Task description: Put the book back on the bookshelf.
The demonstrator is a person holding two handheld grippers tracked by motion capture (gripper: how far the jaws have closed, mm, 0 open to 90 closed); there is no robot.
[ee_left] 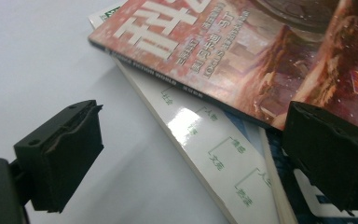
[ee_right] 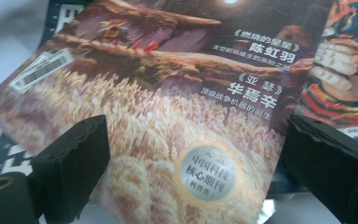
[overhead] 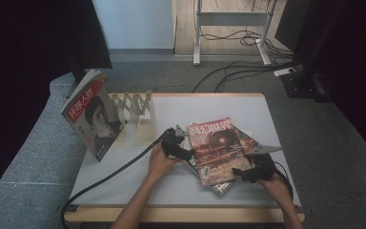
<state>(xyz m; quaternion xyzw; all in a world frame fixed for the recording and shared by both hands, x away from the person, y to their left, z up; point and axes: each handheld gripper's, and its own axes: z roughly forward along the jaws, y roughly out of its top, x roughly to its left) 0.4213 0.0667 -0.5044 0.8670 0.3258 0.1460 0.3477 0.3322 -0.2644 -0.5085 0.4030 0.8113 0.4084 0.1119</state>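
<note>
Because it lies topmost on a loose, fanned pile of magazines near the right half of the table, the red magazine [overhead: 215,149] is the one both grippers have closed in on — its cover faces up, its spine edge toward the person's left, and it sits askew over the white-edged magazine [ee_left: 205,154] beneath, which pokes out along that side. That overhang is probably why the left gripper [overhead: 175,141] comes in low at the spine: in the left gripper view its jaws stand wide apart, one hovering over bare table, the other at or just over the red cover's edge, clamped on nothing. The right gripper [overhead: 252,171] waits at the near right corner of the pile, jaws likewise spread with the cover's lower part lying between them in the right gripper view, not pinched. Both look posed to take the top issue from opposite sides, so it lifts flat rather than sagging.

Farther out, at the table's [overhead: 267,114] left rear, a pale accordion-style rack [overhead: 136,112] stands ready, and a magazine with a portrait cover [overhead: 91,117] leans upright against its left end — seemingly the place where the pile is to be filed, one issue at a time.
</note>
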